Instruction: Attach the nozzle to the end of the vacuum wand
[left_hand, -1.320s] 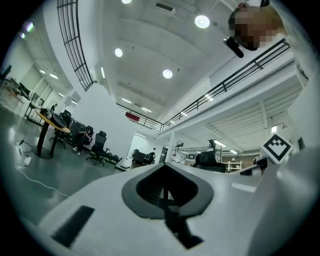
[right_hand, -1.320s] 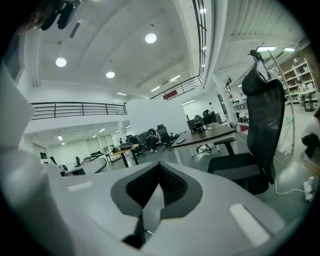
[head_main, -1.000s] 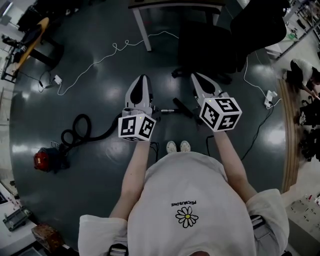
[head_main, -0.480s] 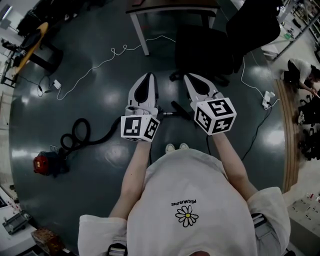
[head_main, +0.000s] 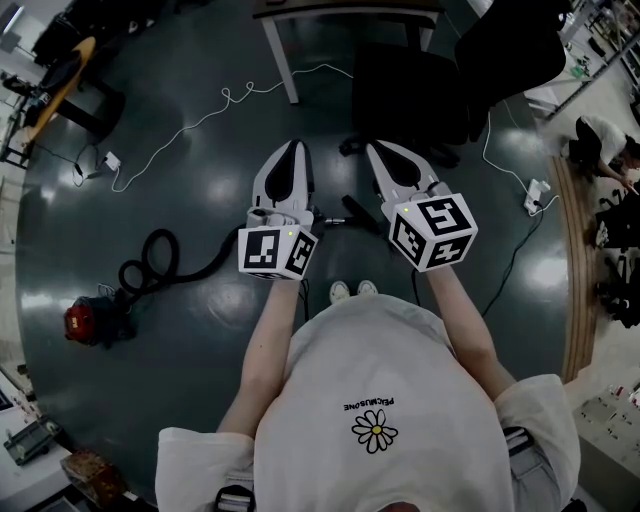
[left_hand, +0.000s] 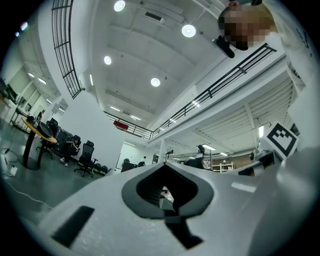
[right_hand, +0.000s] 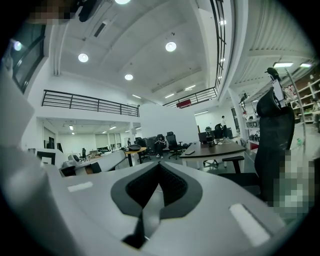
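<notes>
Two parts of the vacuum lie on the dark floor below and between the grippers, back from the fingertips and nearer the marker cubes: the wand's (head_main: 334, 222) pale metal end, just beside the left gripper's body, and a dark bar that looks like the nozzle (head_main: 362, 217), slanting toward the right gripper. The two almost meet, but whether they touch cannot be told. Neither is held.

The left gripper (head_main: 292, 148) has its fingers pressed together with nothing between them, and the right gripper (head_main: 372, 148) is the same – pads closed, empty. Both are held side by side above the floor, pointing away from the person.

Behind the left fingers and off to their left, a black hose (head_main: 165, 262) loops across the floor to a red vacuum cleaner (head_main: 88, 320). Ahead of the left fingertips runs a white cable (head_main: 230, 100), past a table leg (head_main: 283, 60). Ahead of the right fingertips stands a black office chair (head_main: 410, 95). Behind both grippers, the person's shoes (head_main: 341, 292) show – well back from the fingers.
</notes>
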